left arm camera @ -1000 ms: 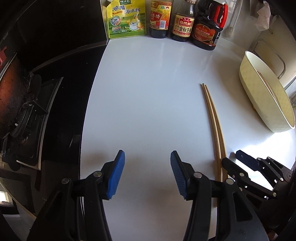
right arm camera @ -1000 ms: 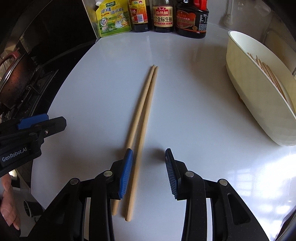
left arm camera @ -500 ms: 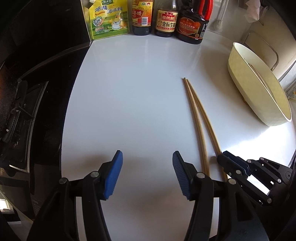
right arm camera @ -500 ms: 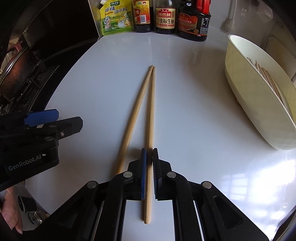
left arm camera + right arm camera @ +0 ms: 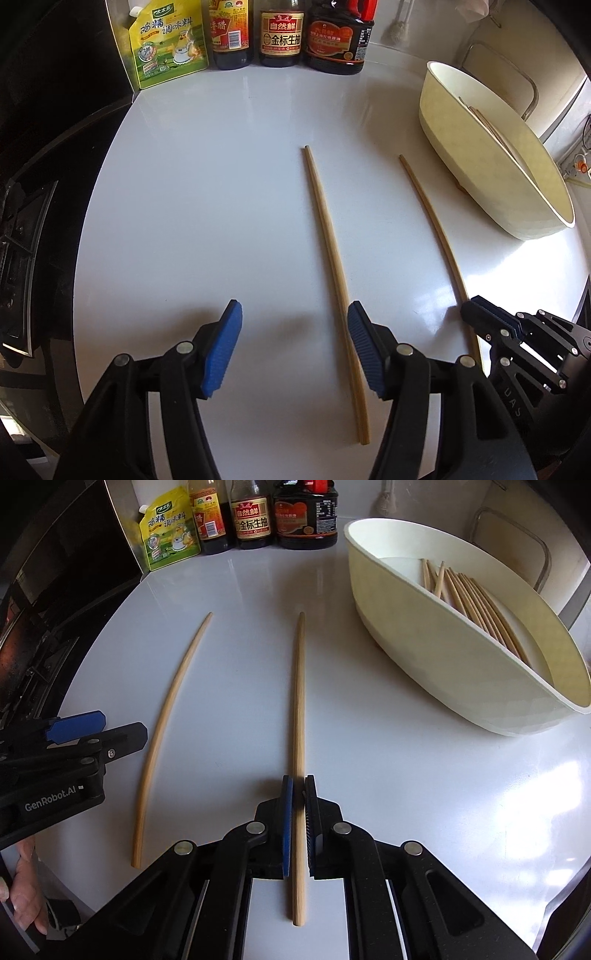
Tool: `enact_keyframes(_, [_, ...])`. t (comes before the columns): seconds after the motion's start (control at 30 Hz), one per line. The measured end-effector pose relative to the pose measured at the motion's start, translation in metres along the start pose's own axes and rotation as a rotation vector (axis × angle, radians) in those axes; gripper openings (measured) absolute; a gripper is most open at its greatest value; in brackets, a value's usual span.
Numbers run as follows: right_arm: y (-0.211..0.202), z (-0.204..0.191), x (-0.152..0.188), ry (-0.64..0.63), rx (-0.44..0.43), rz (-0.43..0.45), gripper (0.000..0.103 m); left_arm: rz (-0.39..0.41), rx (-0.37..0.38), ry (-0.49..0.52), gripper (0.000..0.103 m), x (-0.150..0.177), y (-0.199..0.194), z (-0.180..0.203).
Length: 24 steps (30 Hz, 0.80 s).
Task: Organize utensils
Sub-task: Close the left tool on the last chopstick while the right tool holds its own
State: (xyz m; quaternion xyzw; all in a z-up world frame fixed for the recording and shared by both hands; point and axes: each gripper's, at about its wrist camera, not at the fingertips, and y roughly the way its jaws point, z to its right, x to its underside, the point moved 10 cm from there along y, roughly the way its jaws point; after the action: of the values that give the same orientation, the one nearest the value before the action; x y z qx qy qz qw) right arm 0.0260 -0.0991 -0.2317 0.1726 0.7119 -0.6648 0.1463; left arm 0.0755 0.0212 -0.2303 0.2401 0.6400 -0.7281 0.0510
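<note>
I count two loose chopsticks on the counter: one (image 5: 298, 709) pinched in my right gripper (image 5: 298, 786), one (image 5: 168, 716) lying apart. One cream tub (image 5: 406, 635) holds a bundle of chopsticks (image 5: 476, 602), too packed to count. Along the back, three bottles (image 5: 280, 33) and one yellow pouch (image 5: 170, 44). Two grippers, the left (image 5: 293, 347) included.

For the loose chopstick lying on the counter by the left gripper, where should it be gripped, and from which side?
Grip the loose chopstick on its thicker near portion, coming down from above with the pads either side of the shaft. It lies flat on the white counter, pointing away, with clear space both sides. The left gripper, jaws opening, has its right pad beside that stretch already, so probably a small shift right will centre the shaft.
</note>
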Motion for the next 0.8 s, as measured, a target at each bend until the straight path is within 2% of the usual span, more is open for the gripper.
enact_keyframes(0.1, [-0.001, 0.006, -0.002, 0.009, -0.007, 0.003, 0.010, -0.001, -0.001, 0.003, 0.059, 0.000, 0.003, 0.005])
enact_keyframes(0.13, [-0.002, 0.008, -0.004, 0.015, 0.000, 0.013, 0.019, 0.000, -0.004, 0.005, 0.059, 0.001, 0.003, 0.006])
enact_keyframes(0.17, [-0.003, 0.011, -0.006, 0.021, 0.001, 0.025, 0.023, 0.001, -0.006, 0.006, 0.059, 0.001, 0.004, 0.007])
enact_keyframes(0.53, [0.007, 0.013, -0.005, -0.022, 0.009, 0.009, 0.024, -0.009, -0.038, 0.009, 0.057, 0.006, 0.011, 0.014])
enact_keyframes(0.6, [0.010, 0.012, -0.007, -0.049, 0.027, 0.015, 0.024, -0.004, -0.048, 0.013, 0.053, 0.006, 0.011, 0.015])
enact_keyframes(0.63, [0.011, 0.012, -0.008, -0.059, 0.032, 0.016, 0.024, 0.001, -0.050, 0.015, 0.047, 0.006, 0.011, 0.016])
enact_keyframes(0.7, [0.013, 0.012, -0.009, -0.066, 0.033, 0.019, 0.024, 0.006, -0.042, 0.015, 0.032, 0.005, 0.010, 0.018])
enact_keyframes(0.73, [0.015, 0.011, -0.009, -0.069, 0.031, 0.020, 0.024, 0.003, -0.029, 0.008, 0.019, 0.005, 0.009, 0.020])
enact_keyframes(0.77, [0.016, 0.011, -0.010, -0.074, 0.029, 0.021, 0.019, -0.003, -0.010, -0.001, 0.009, 0.006, 0.009, 0.022])
enact_keyframes(0.8, [0.017, 0.011, -0.009, -0.079, 0.027, 0.022, 0.013, -0.009, 0.005, -0.010, 0.008, 0.006, 0.009, 0.023])
